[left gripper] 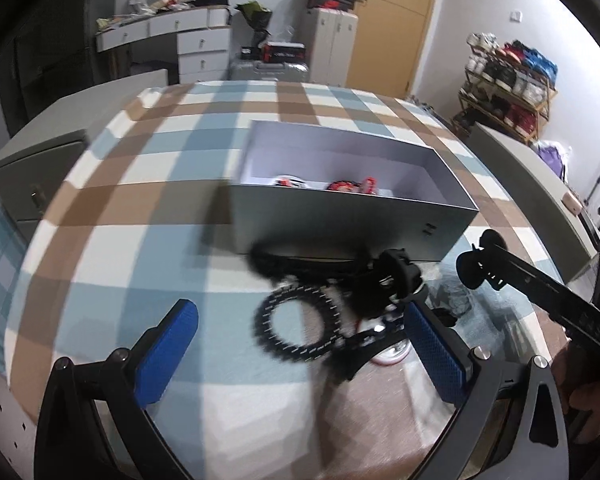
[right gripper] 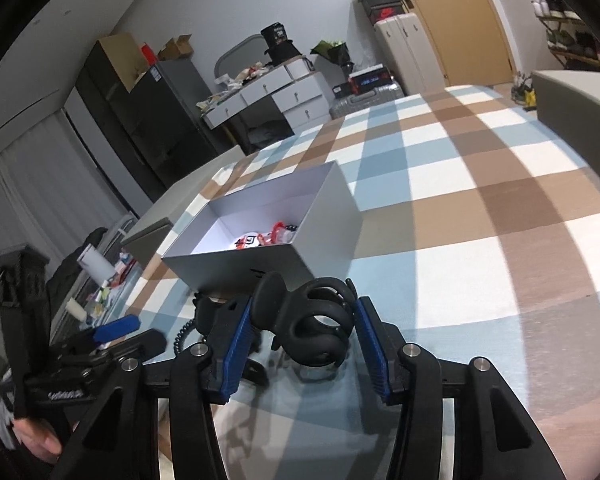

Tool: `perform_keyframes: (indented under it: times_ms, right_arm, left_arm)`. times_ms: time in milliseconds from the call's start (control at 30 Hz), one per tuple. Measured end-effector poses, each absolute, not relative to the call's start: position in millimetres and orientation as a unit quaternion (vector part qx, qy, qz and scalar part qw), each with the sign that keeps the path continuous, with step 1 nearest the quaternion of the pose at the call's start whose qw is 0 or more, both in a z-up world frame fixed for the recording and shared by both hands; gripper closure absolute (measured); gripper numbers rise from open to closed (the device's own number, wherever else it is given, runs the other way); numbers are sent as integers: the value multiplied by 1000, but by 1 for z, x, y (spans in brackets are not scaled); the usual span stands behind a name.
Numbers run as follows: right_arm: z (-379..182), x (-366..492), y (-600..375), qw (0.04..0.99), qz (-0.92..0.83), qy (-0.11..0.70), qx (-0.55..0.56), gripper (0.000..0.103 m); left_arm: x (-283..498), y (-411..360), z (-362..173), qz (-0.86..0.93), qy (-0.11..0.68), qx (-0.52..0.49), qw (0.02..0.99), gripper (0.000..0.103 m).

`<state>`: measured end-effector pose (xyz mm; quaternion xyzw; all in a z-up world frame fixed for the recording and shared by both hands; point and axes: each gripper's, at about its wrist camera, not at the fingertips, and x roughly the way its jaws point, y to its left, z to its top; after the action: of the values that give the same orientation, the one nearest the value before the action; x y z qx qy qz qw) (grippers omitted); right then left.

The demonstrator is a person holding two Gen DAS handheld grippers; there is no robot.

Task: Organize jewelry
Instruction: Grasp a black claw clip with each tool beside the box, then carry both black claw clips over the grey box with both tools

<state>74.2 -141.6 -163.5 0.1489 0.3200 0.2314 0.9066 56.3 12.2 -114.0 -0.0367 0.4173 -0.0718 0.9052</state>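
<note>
The right gripper (right gripper: 302, 344) has its two blue pads pressed on a bunch of black looped bands (right gripper: 320, 332), so it is clamped on them and holds them just above the checked cloth (right gripper: 460, 208). From the left wrist view the same bunch looks like a black beaded ring (left gripper: 300, 320) hanging with other dark pieces, but it is blurry, so I cannot tell each piece apart. The left gripper (left gripper: 300, 344) has its blue pads spread wide with nothing pressed between them. It waits close by, just beside the held bunch. A hand (left gripper: 588, 396) can be seen at the edge holding the right tool. Just past the grippers sits the grey box (right gripper: 268, 256), open on top. Inside it lie some red and white jewelry pieces (right gripper: 268, 238) near the front wall. I think the step now is carrying the black bunch to the box. The next move needs a lift over the near wall of the box, then letting go inside. The loops dangle low, so they could catch on the box edge.
</note>
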Motion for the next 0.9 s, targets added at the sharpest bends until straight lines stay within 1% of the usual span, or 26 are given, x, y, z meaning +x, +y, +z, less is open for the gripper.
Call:
perform_keyframes:
  times_ms: [167, 433, 533, 600, 667, 700, 733, 767, 800, 900]
  right_arm:
    - [-161, 68, -158, 911, 227, 308, 152, 54]
    - [-164, 67, -172, 913, 226, 301, 159, 54]
    - [-166, 67, -173, 911, 229, 301, 162, 54]
    - [-168, 67, -174, 910, 231, 301, 164, 54]
    - [-169, 67, -175, 910, 233, 300, 165, 54]
    - [-169, 67, -176, 910, 233, 300, 165, 54]
    - [-169, 67, -177, 910, 234, 299, 165, 54]
    - [-170, 66, -178, 910, 235, 299, 166, 54]
    - [-170, 66, -178, 910, 235, 299, 166, 54]
    - [-170, 65, -181, 910, 234, 298, 167, 54]
  left_arm:
    - [70, -5, -117, -108, 435, -36, 893, 3]
    - [77, -23, -117, -125, 441, -17, 889, 3]
    - [79, -27, -117, -125, 442, -8, 888, 6]
    - [81, -31, -119, -120, 445, 0, 887, 11]
    - [83, -35, -124, -115, 453, 12, 884, 22]
    - [82, -37, -124, -109, 447, 23, 888, 25]
    - [80, -40, -123, -113, 444, 29, 889, 38]
    - [80, -42, -123, -124, 448, 27, 885, 48]
    - [80, -43, -123, -121, 446, 30, 886, 51]
    - [77, -50, -121, -120, 441, 55, 888, 51]
